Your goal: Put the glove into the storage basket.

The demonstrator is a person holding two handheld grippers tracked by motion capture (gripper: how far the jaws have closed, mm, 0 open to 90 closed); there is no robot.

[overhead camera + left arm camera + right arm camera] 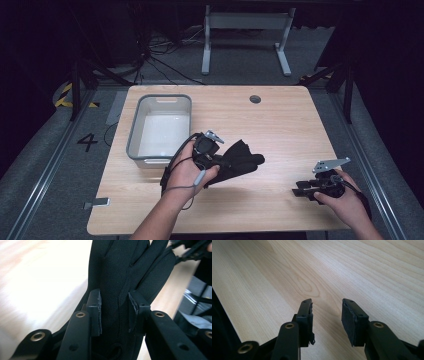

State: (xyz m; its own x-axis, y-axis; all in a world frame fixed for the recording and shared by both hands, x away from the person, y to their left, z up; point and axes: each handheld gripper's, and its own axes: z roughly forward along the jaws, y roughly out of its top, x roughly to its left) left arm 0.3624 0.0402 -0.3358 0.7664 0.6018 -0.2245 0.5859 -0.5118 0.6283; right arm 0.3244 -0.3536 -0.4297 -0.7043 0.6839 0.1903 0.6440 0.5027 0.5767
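A black glove (pixel 242 159) hangs in my left gripper (pixel 221 161), just right of the grey bin. In the left gripper view the glove (pixel 117 270) runs up between the two pads (pixel 96 312), its fingers pointing away, and my left gripper (pixel 115 301) is shut on it near the palm. My right gripper (pixel 300 189) lies low over the wooden table (pixel 280 130) at the front right, jaws pointing left. In the right gripper view my right gripper (pixel 327 308) is open with nothing between its fingers, just bare wood (pixel 352 270) ahead.
A grey plastic bin (pixel 134 131) with nothing in it stands on the table's left half. A round cable hole (pixel 255 99) sits near the far edge. Beyond the table are cables and a white desk frame (pixel 245 30) on the floor.
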